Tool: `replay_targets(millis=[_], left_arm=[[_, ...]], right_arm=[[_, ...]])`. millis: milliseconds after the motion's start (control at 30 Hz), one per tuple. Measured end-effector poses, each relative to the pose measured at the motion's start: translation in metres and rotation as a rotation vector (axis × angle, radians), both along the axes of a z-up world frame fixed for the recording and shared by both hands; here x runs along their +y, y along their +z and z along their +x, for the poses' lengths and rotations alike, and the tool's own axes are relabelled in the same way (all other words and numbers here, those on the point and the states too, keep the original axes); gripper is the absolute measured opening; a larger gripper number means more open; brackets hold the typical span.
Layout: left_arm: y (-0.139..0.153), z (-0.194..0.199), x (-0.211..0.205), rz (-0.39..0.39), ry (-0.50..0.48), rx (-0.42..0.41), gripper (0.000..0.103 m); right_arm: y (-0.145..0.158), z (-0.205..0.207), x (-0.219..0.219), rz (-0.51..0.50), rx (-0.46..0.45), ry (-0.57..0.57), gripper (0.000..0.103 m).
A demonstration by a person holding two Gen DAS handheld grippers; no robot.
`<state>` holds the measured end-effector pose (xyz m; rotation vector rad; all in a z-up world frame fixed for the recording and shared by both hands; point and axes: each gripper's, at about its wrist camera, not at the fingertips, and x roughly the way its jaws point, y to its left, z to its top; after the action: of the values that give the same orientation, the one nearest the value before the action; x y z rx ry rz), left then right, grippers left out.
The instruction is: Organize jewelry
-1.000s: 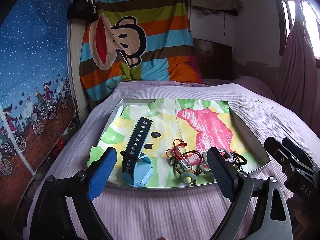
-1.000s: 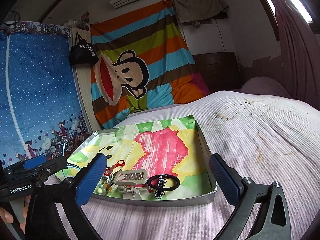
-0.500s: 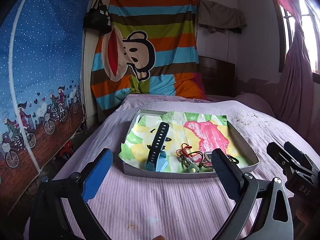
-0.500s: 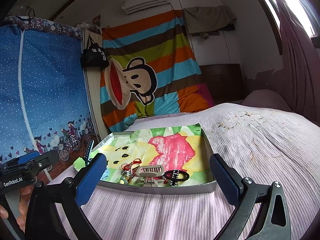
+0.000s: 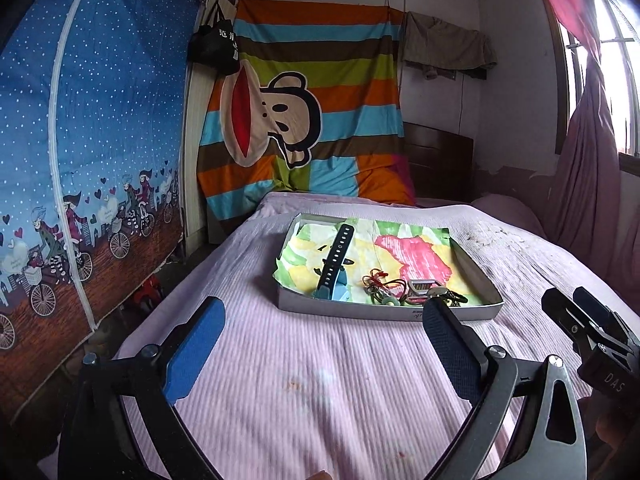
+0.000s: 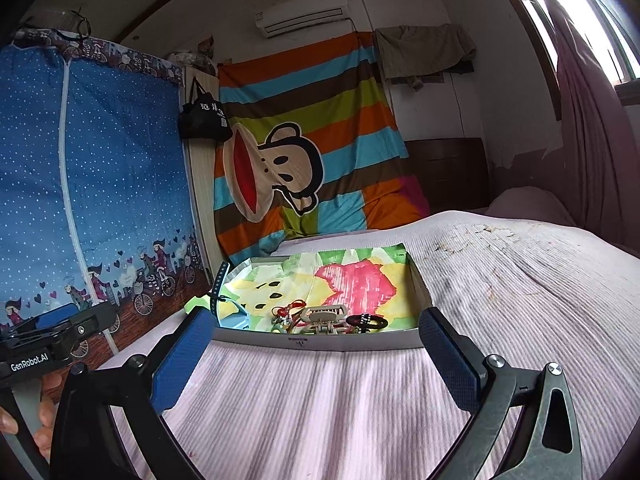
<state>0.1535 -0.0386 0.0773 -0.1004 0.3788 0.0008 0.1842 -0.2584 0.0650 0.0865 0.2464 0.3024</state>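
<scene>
Here we held both grippers over the pink bedspread (image 5: 320,380), on the near side of the shallow tray (image 5: 384,312). The left gripper (image 5: 320,344) stood with its fingers wide and nothing between them; the right gripper (image 6: 316,352) was spread just as wide and empty. The jewelry lay along the tray's near edge: a blue watch (image 5: 334,268) to the left, a red-corded tangle (image 5: 380,284) beside it, a beige hair claw (image 6: 324,318), and a black hair tie (image 6: 366,322) to the right
</scene>
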Motion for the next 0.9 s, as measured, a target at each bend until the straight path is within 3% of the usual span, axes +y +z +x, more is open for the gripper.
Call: replay_targets(millis=[467,900], left_arm=[[-0.017,-0.053,0.011,-0.016,0.036,-0.016,0.097],[-0.037,-0.073,0.010,0.050,0.012,-0.029,0.097]], right_arm=[[-0.013,-0.046,0.005,-0.032,0.022,-0.015,0.103],[-0.030,-0.076,0.018,-0.078,0.013,-0.041,0.103]])
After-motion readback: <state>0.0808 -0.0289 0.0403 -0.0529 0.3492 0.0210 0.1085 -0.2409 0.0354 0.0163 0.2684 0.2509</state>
